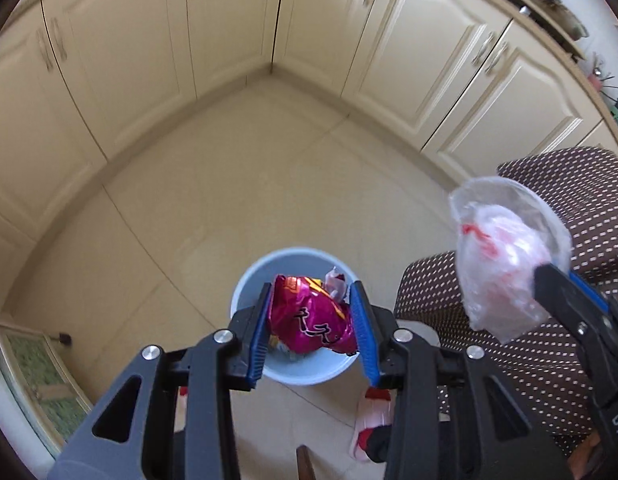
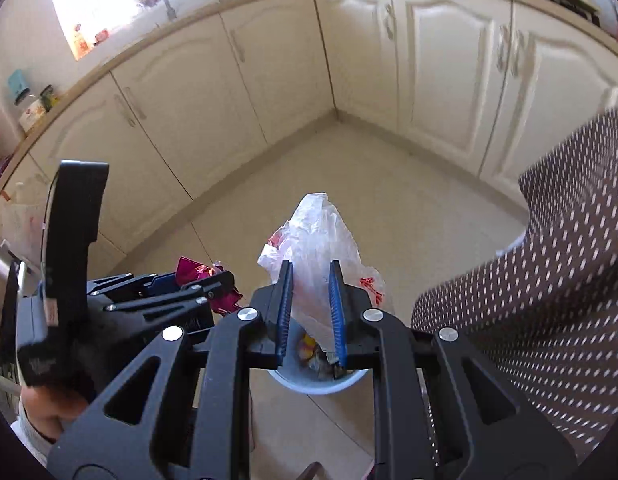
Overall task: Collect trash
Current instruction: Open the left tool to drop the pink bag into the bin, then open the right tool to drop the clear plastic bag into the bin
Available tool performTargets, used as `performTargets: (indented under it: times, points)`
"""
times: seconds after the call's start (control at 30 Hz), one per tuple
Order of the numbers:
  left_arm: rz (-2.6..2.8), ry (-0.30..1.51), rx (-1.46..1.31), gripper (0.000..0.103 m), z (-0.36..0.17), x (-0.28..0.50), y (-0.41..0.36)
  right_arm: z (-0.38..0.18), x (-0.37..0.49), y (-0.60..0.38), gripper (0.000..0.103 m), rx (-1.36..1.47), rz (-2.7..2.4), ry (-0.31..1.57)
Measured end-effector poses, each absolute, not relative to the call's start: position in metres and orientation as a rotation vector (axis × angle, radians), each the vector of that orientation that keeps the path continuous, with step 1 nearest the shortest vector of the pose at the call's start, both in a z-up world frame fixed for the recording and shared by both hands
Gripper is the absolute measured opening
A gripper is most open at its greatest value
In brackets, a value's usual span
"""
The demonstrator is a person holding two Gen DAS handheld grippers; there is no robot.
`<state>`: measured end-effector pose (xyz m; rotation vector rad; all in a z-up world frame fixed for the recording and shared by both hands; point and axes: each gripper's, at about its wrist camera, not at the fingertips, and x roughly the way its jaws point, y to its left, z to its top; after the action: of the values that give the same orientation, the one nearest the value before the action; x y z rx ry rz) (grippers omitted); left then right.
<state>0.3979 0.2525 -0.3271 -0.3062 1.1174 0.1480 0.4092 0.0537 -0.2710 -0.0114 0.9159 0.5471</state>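
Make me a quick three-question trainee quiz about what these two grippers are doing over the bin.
1. True or false: the left gripper is shut on a magenta snack wrapper.
2. What does the right gripper hold? A) a glass bottle B) a clear plastic bag with red print C) nothing
3. Fill in: beneath both grippers stands a light blue ____ that already has some trash in it.

Key: 1 true; 2 B; 3 bin.
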Motion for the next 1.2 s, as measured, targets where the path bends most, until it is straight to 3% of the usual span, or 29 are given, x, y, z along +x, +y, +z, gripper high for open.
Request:
performTargets:
  times: [0.1,0.17,0.27,1.0,1.2]
  points:
    - [0.134,1.139,-0.334,0.04,-0.343,0.405,0.255,-0.285,0.411,0.05,0.018,0.001,0.533,0.944]
    - [0.13,1.142,-0.349,0.052,-0.346,0.41,0.254,-0.292,0.411,0.05,0.018,0.002,0.523,0.948]
    - [0.171,1.13,-0.352,0.061,-0.346,0.404,0.255,-0.297,0.412,0.052,0.018,0.008,0.519,0.952]
    - [0.344,1.099,-0.344,0.066,-0.343,0.338,0.301,-0.325,0.399,0.124,0.018,0.009,0.623,1.008]
    - [0.348,1.078,-0.347,0.069,-0.335,0.333,0.309,-0.321,0.405,0.126,0.026,0.01,0.605,0.961]
